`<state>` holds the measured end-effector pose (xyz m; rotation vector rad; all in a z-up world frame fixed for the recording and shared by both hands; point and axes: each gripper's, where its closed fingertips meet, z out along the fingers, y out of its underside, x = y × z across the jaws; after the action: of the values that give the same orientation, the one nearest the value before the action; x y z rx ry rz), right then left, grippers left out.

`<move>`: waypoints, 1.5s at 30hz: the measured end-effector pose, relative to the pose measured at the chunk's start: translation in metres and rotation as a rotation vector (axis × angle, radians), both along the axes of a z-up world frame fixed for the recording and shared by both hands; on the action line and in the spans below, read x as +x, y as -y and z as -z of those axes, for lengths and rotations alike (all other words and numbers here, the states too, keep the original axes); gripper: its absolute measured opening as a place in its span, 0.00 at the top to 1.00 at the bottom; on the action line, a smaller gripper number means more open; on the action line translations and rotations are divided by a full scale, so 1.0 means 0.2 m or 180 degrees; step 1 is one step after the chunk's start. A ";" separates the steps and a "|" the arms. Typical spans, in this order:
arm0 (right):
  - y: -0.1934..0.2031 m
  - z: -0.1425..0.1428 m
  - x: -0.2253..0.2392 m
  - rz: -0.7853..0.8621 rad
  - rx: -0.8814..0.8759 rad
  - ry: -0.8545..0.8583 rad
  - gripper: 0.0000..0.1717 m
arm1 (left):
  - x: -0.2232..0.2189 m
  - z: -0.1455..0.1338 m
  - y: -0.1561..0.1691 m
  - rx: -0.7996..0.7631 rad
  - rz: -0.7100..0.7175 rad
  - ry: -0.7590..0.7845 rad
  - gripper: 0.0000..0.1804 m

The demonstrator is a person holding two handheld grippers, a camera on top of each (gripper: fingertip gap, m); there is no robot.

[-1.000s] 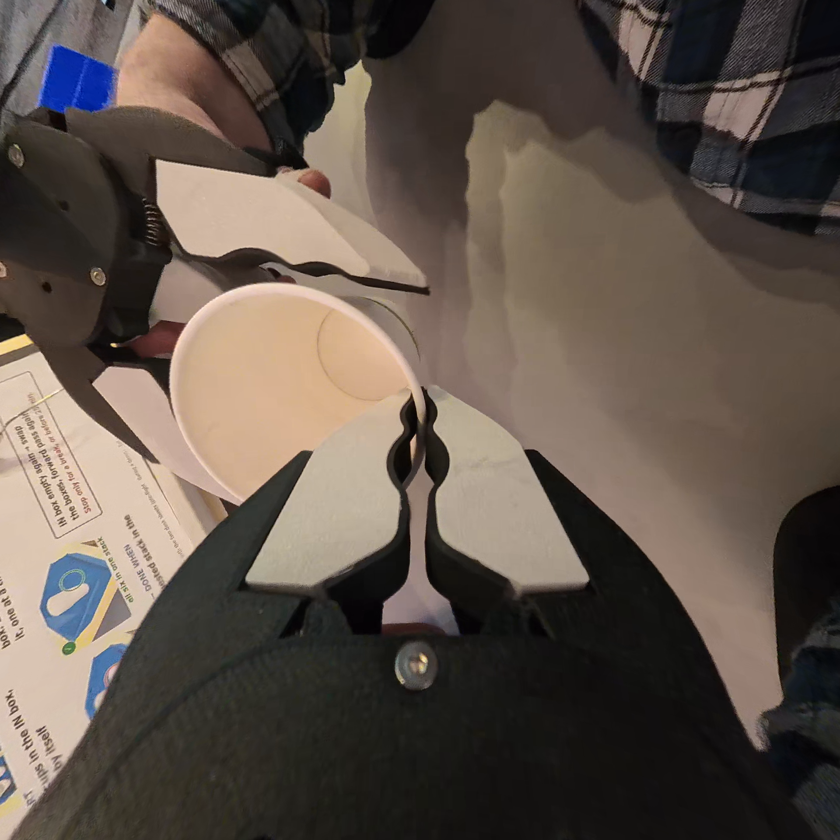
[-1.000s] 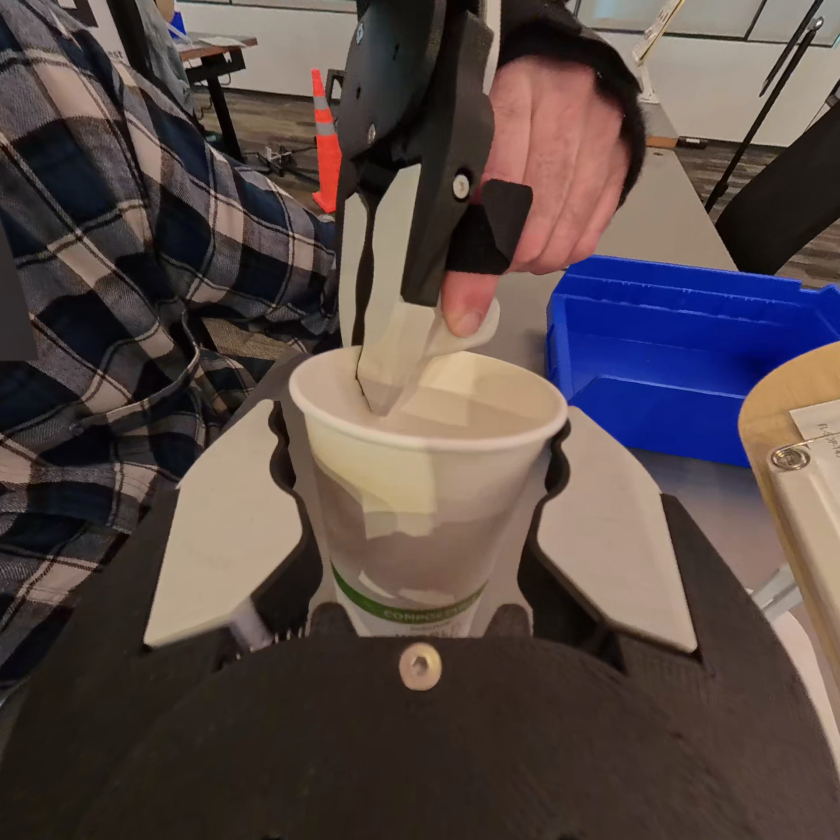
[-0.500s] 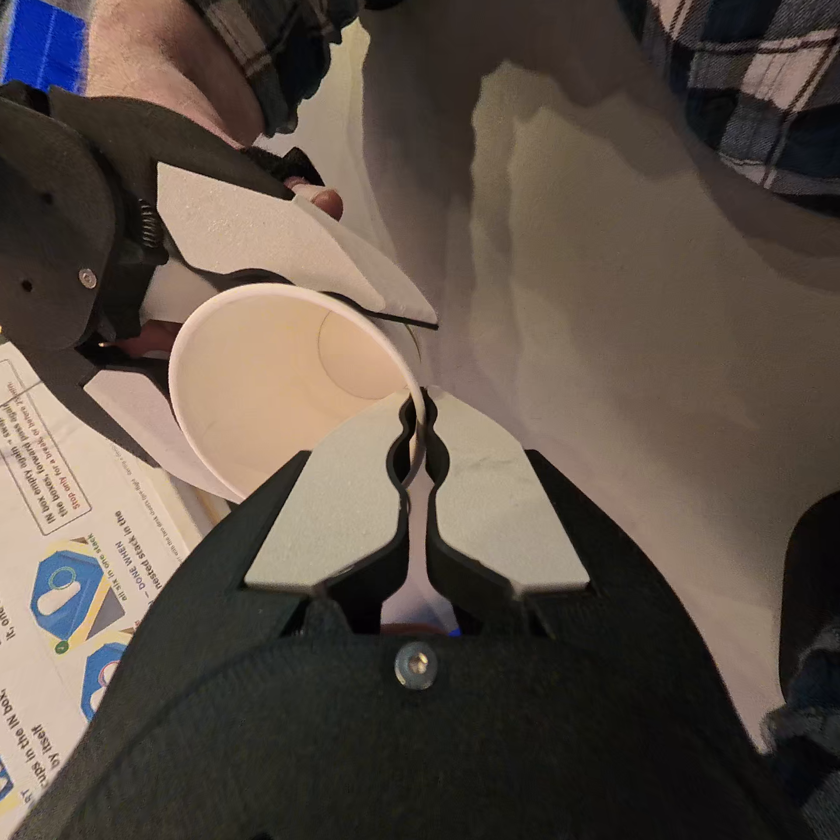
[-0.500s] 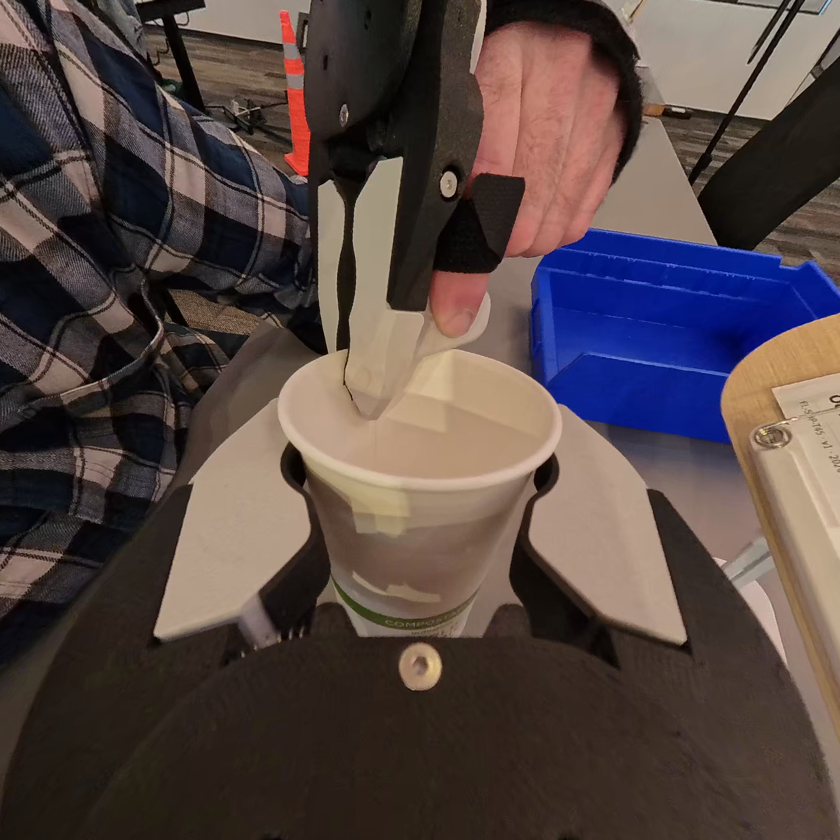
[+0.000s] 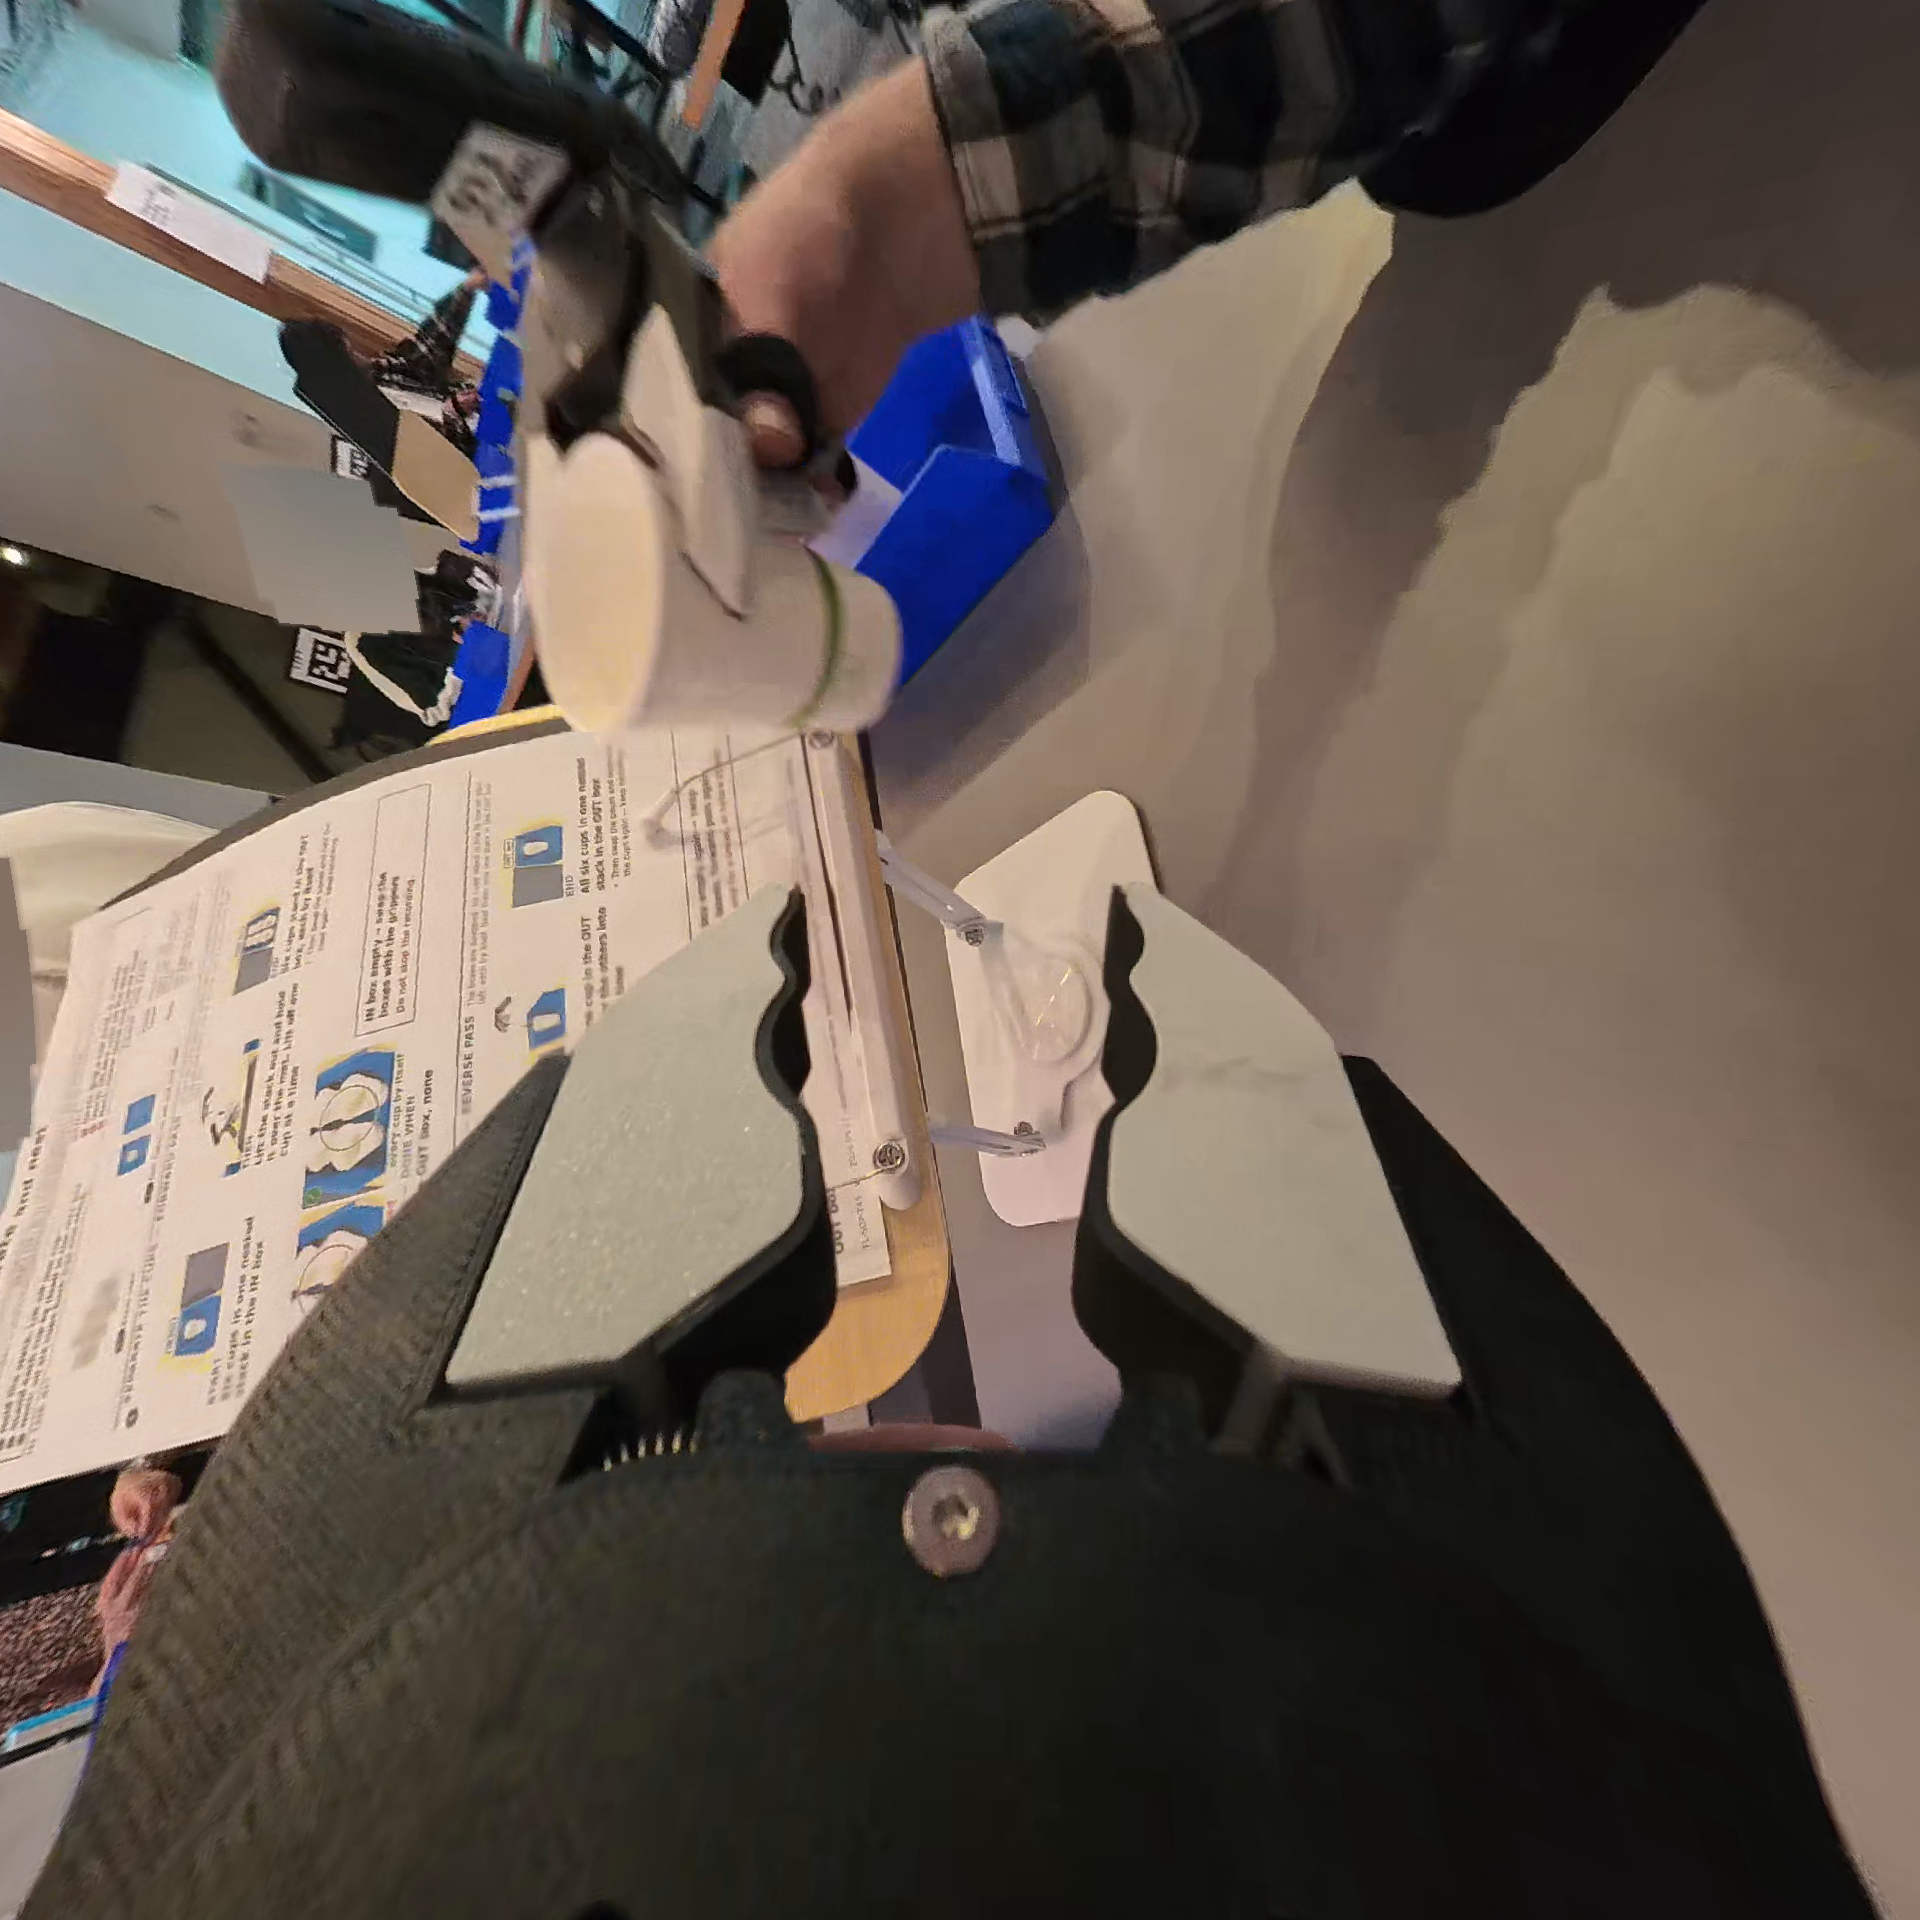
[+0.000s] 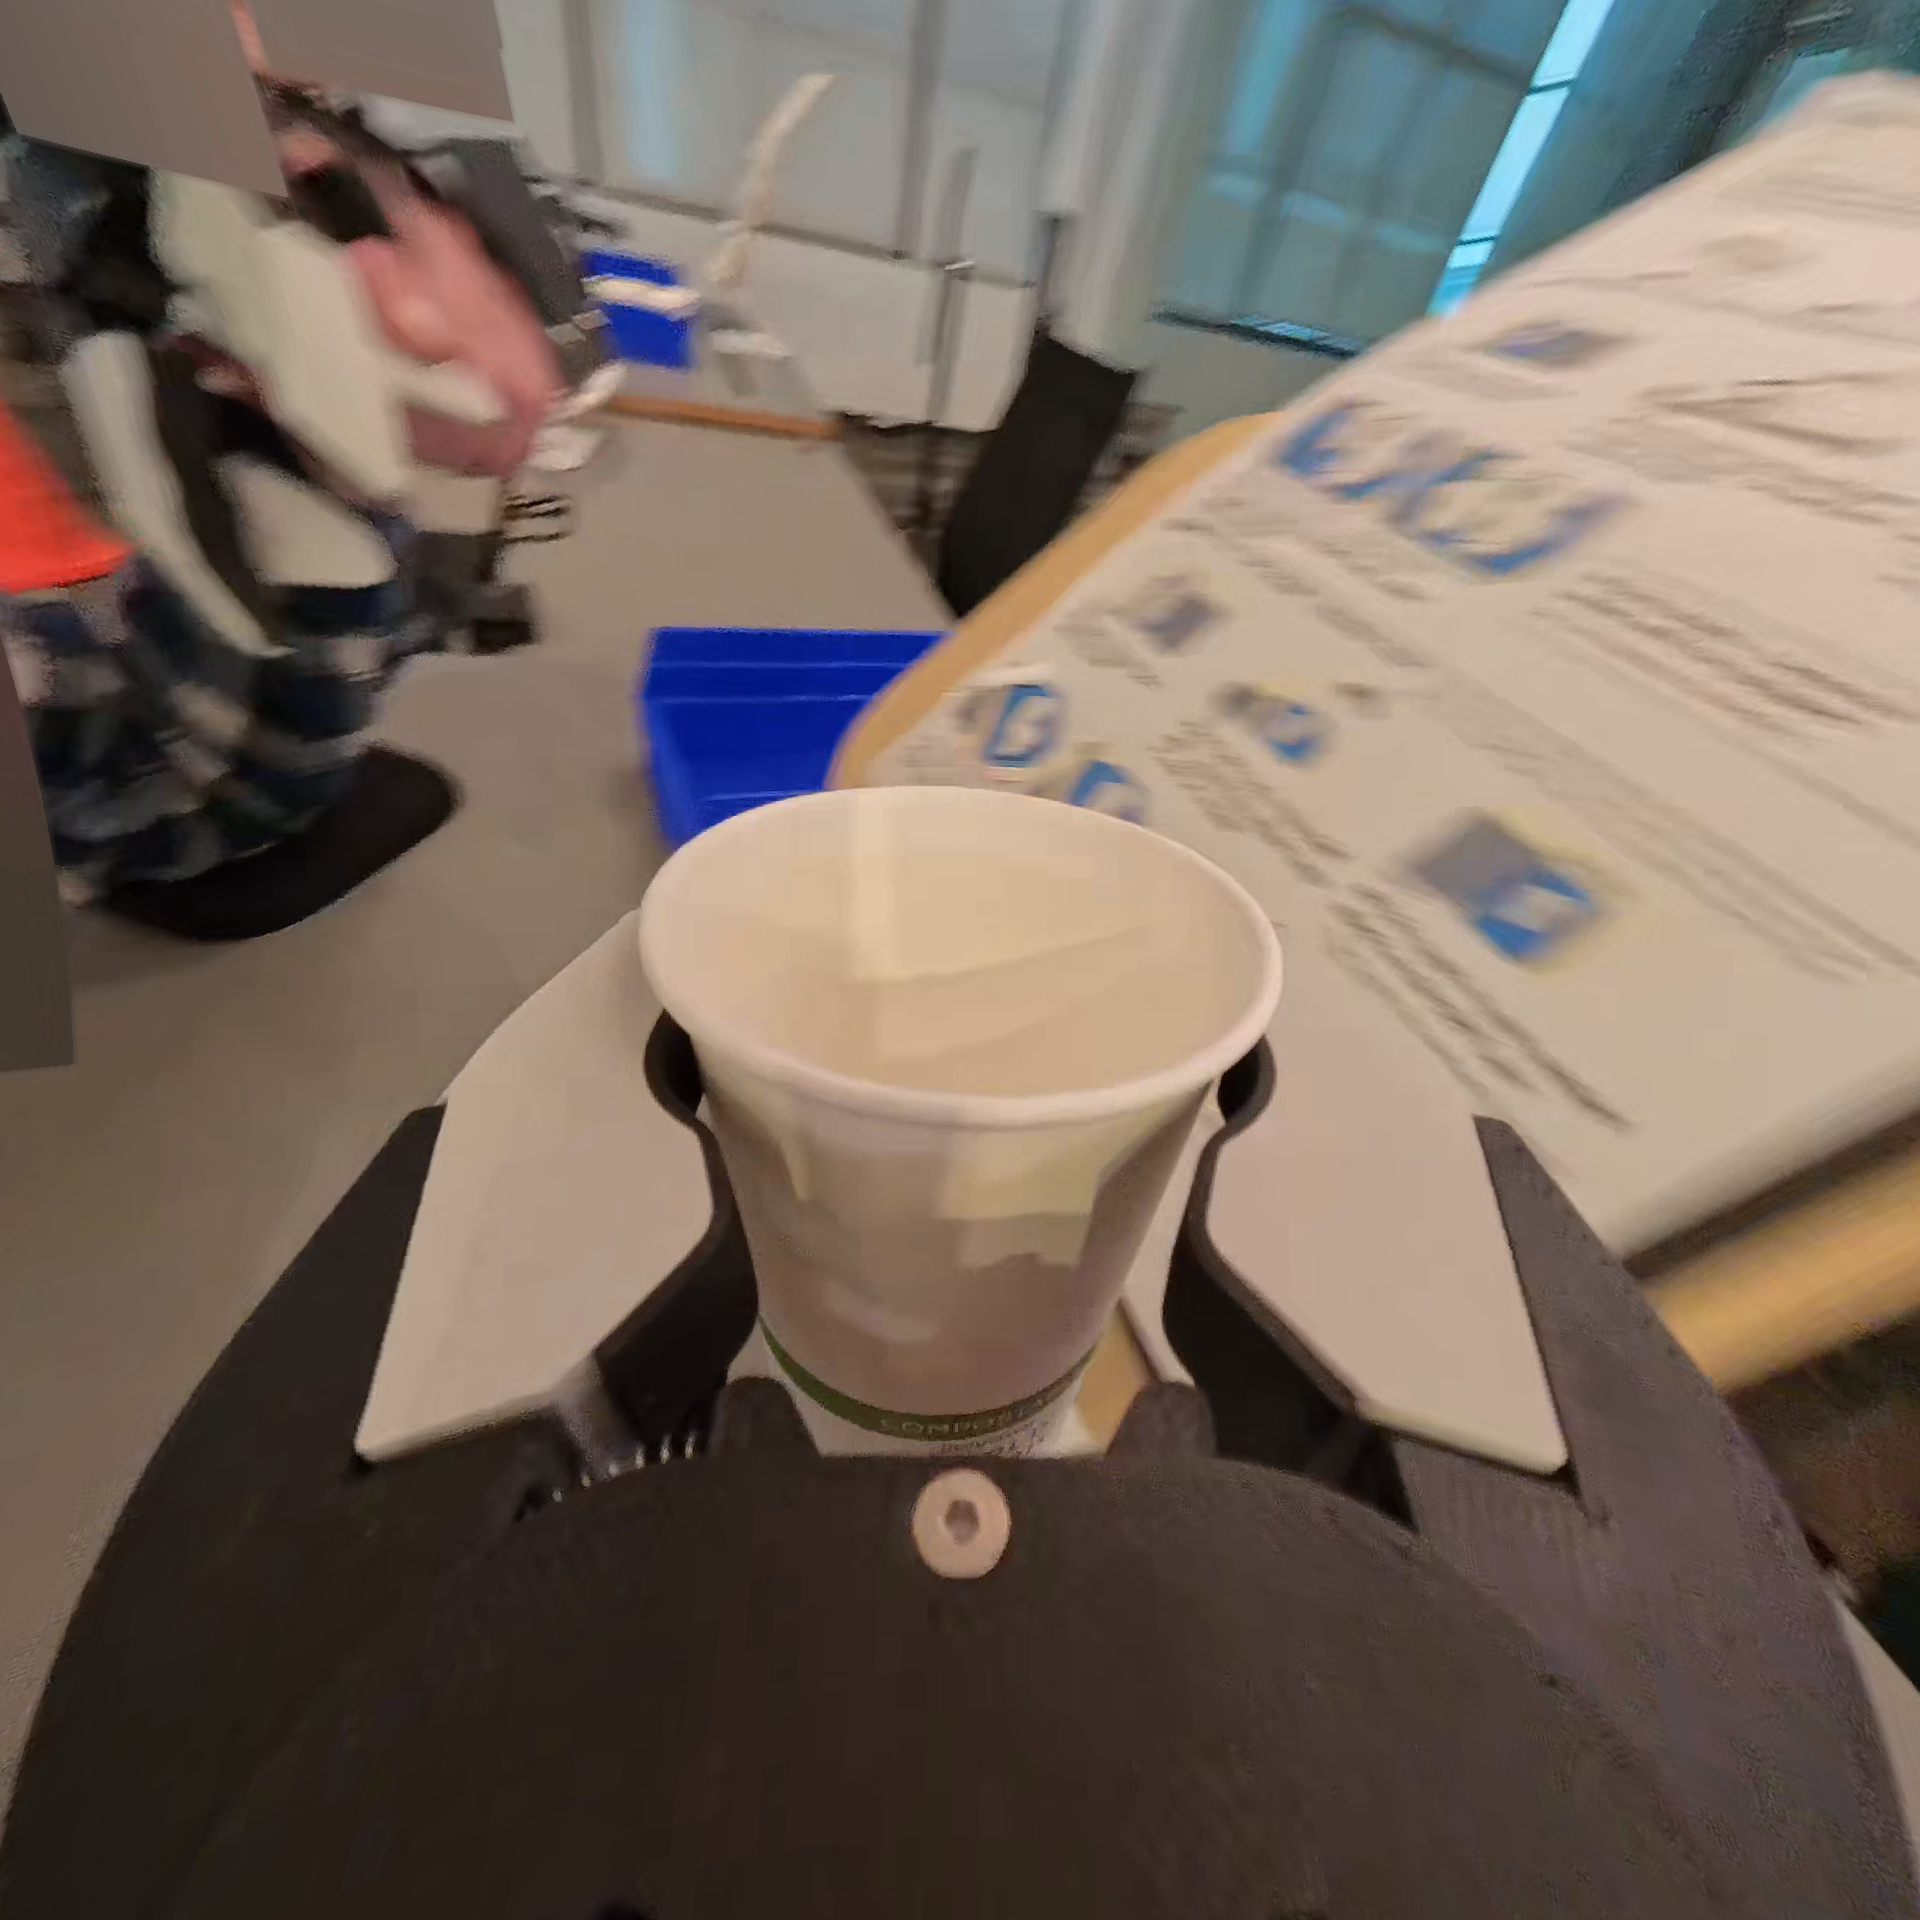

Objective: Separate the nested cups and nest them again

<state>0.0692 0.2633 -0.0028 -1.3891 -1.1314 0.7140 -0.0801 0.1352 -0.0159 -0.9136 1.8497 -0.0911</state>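
The left claw point(image 5: 951, 1039), pinching the rim earlier, now gapes bare at frame centre. The right claw point(image 6: 956, 1081) clamps the white paper cup point(image 6: 956, 1049) with a green band, its long axis upright and its mouth up.

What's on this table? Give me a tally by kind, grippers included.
White paper cup: 1
Blue plastic bin: 1
Printed instruction sheet on a wooden board: 1
Two-finger grippers, left open, right clamping the cup: 2
Total: 5

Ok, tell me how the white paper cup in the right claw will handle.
The paper cup looks thin-walled, so probably light and easily crushed by the right claw. Its tapered sides may let it slip upward. Empty, it would likely tip easily.
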 end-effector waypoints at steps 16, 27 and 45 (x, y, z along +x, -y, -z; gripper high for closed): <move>-0.51 -0.03 1.37 0.2623 0.0327 -0.0760 0.42 | 0.05 0.09 -0.04 0.0015 -0.0013 -0.0181 0.74; -0.60 0.15 1.44 0.2806 0.0247 -0.0734 0.41 | 0.04 0.11 -0.06 -0.0003 -0.0049 -0.0227 0.74; -0.61 0.19 1.49 0.2879 0.0163 -0.0725 0.28 | 0.04 0.14 -0.08 -0.0041 -0.0076 -0.0296 0.74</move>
<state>0.3668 0.3850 -0.0415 -1.5341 -0.2603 0.1690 -0.0713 0.1507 -0.0435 -0.9627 1.9253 -0.0464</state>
